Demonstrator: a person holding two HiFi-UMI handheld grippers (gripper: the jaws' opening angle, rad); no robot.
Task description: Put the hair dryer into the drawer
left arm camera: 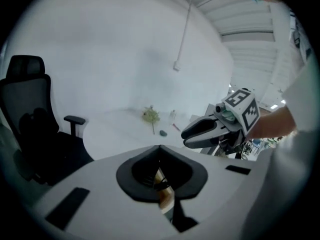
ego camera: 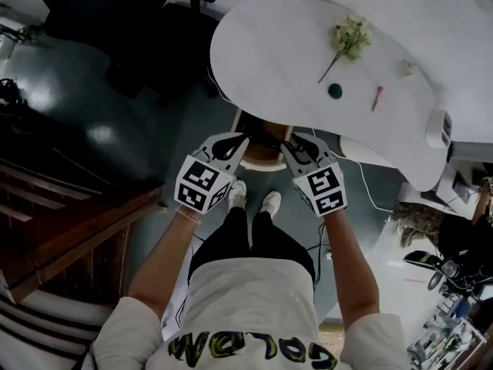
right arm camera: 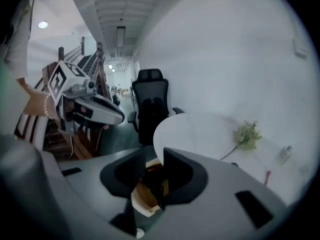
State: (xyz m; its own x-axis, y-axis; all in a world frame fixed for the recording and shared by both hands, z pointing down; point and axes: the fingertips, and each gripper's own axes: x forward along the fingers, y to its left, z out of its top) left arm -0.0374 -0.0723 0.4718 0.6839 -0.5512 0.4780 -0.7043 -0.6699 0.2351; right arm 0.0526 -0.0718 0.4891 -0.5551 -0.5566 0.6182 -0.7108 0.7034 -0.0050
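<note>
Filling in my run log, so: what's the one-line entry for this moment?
left gripper: shut, empty | right gripper: jaws slightly apart, empty | both in air near white table | hair dryer: not made out

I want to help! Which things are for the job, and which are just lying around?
For the job: left gripper, right gripper, brown wooden unit below them (maybe the drawer).
Just lying about: flower sprig, green blob, pink stick, black chair.

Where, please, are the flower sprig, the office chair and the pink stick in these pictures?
flower sprig point(ego camera: 350, 37): head view, on its blossom cluster.
office chair point(right arm camera: 152, 98): right gripper view, on its backrest.
pink stick point(ego camera: 377, 99): head view, on its middle.
</note>
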